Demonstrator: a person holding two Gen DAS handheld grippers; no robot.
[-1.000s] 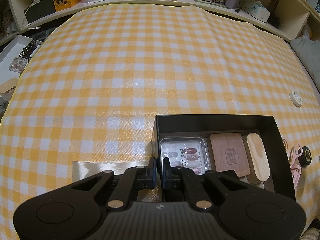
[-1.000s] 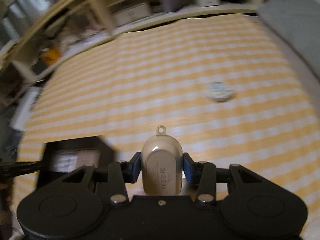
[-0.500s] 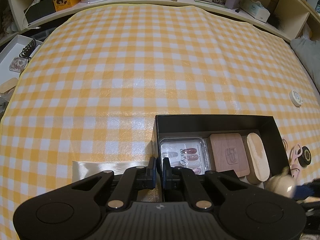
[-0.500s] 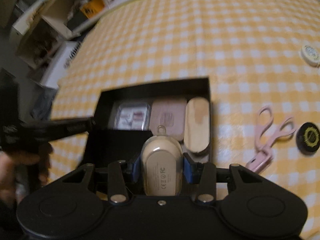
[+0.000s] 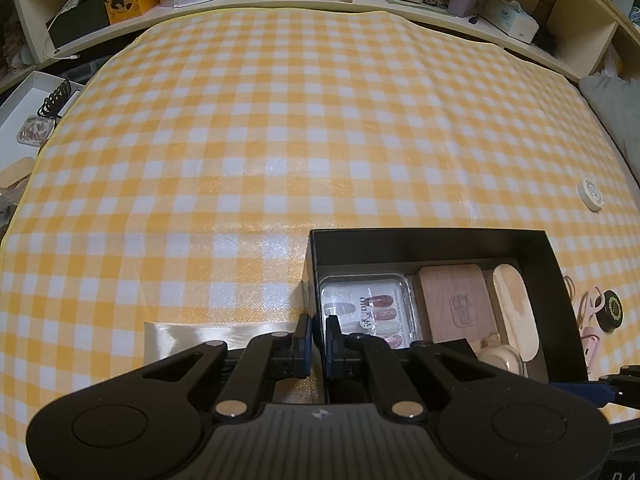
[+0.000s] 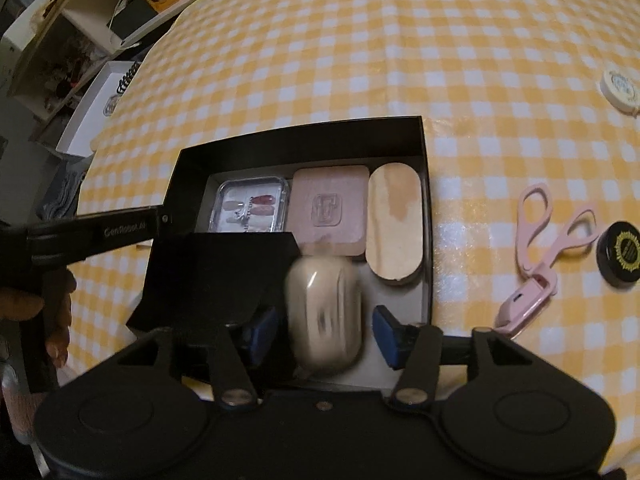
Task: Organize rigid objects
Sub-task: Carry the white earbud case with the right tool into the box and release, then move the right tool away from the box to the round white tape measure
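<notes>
A black box (image 5: pixel 552 264) stands on the yellow checked cloth with a clear nail set case (image 5: pixel 368 308), a pink compact (image 5: pixel 456 304) and an oval wooden piece (image 5: pixel 516 312) in it. My left gripper (image 5: pixel 318 334) is shut on the box's left wall. In the right wrist view my right gripper (image 6: pixel 324 336) hovers over the near end of the box (image 6: pixel 304 136); its jaws are opening. A blurred beige pod-shaped case (image 6: pixel 324 320) sits between the blue pads with a gap on each side, no longer pressed. The same beige case (image 5: pixel 498 356) shows inside the box in the left wrist view.
A pink eyelash curler (image 6: pixel 536 248) and a black round jar (image 6: pixel 622 250) lie right of the box; a white round jar (image 6: pixel 620 86) sits farther back. A cream ribbon (image 5: pixel 220 332) lies left of the box. A white tray (image 5: pixel 24 120) and cluttered shelves border the cloth.
My right gripper came over the box with the beige case, then its pads spread and the case slipped down between them. The left gripper stayed on the box wall.
</notes>
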